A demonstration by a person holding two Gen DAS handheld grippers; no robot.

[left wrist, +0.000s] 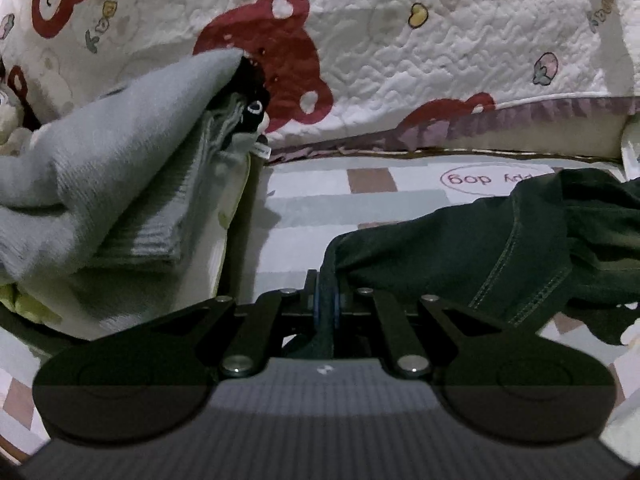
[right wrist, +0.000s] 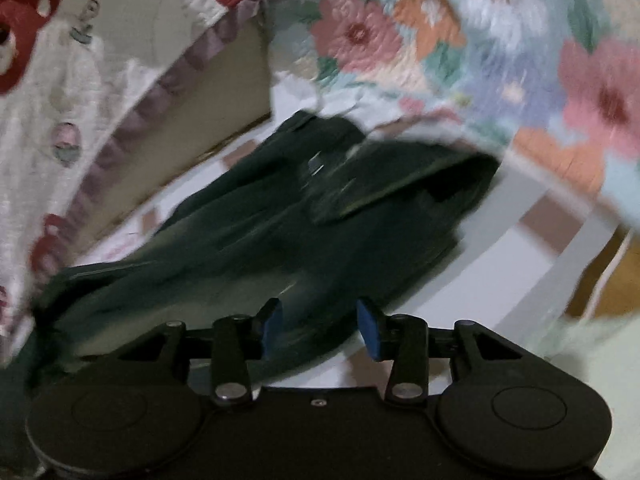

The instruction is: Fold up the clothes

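My left tool point(left wrist: 327, 300) is clenched on a hem corner of the dark green garment point(left wrist: 480, 248), which lies crumpled across the checked bed sheet point(left wrist: 304, 200), trailing off to the right. My right tool point(right wrist: 318, 328) is released, its blue pads point(right wrist: 368, 334) standing apart above the same garment point(right wrist: 280, 224) with nothing between them (this view is smeared with motion, so details are soft). A folded grey sweater point(left wrist: 100, 160) sits on a pile to the left, against the bear-print quilt point(left wrist: 400, 60). I judge the main risk is that my right tool closes on a bunched layer instead of a clean edge, so the fold comes out skewed. A hard tug could also slip the thin hem from my left grip, or drag the cloth into the grey pile.
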